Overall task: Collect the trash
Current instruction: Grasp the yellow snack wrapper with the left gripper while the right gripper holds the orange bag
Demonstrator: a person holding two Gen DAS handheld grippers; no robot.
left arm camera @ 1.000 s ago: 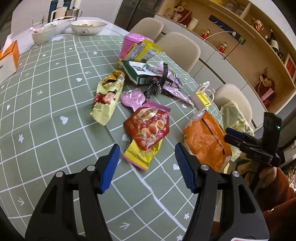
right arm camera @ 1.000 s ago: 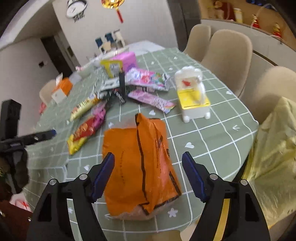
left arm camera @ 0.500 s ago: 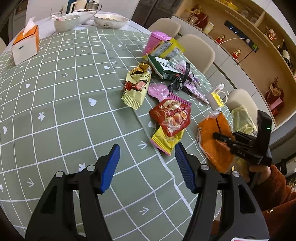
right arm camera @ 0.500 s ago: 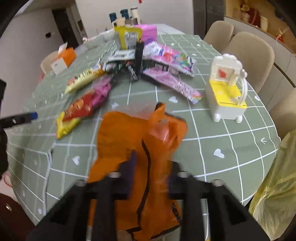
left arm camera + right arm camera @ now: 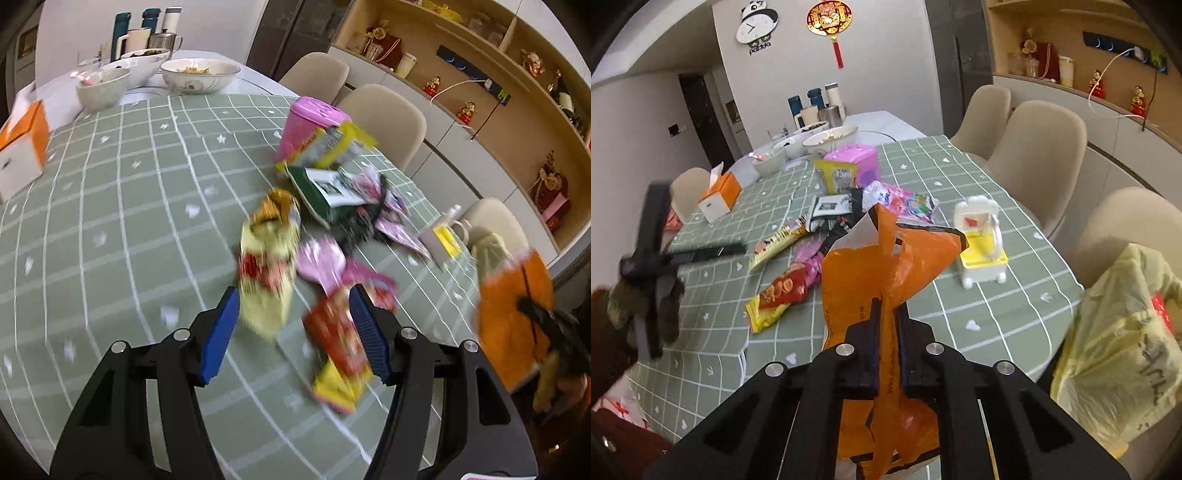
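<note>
My right gripper [image 5: 887, 325] is shut on the orange plastic bag [image 5: 886, 258] and holds it up above the table's near edge; the bag also shows at the right of the left wrist view [image 5: 513, 317]. My left gripper [image 5: 293, 325] is open and empty, just above a red snack packet [image 5: 338, 332] and a yellow snack packet [image 5: 267, 266]. More wrappers lie in a pile behind them: a pink one [image 5: 321, 258], a green-and-white pouch [image 5: 325, 188] and a pink box [image 5: 310, 125]. The left gripper appears at the left of the right wrist view [image 5: 657, 266].
The table [image 5: 110, 221] has a green checked cloth. An orange-and-white tissue box [image 5: 22, 147] and bowls [image 5: 199, 74] stand at the far end. A white-and-yellow toy chair [image 5: 980, 243] stands at the right. Beige chairs [image 5: 1034, 147] line the far side; a yellow bag [image 5: 1119, 350] hangs on one.
My right gripper has closed on the orange bag and lifted it off the table. My left gripper has moved forward over the snack packets, still open.
</note>
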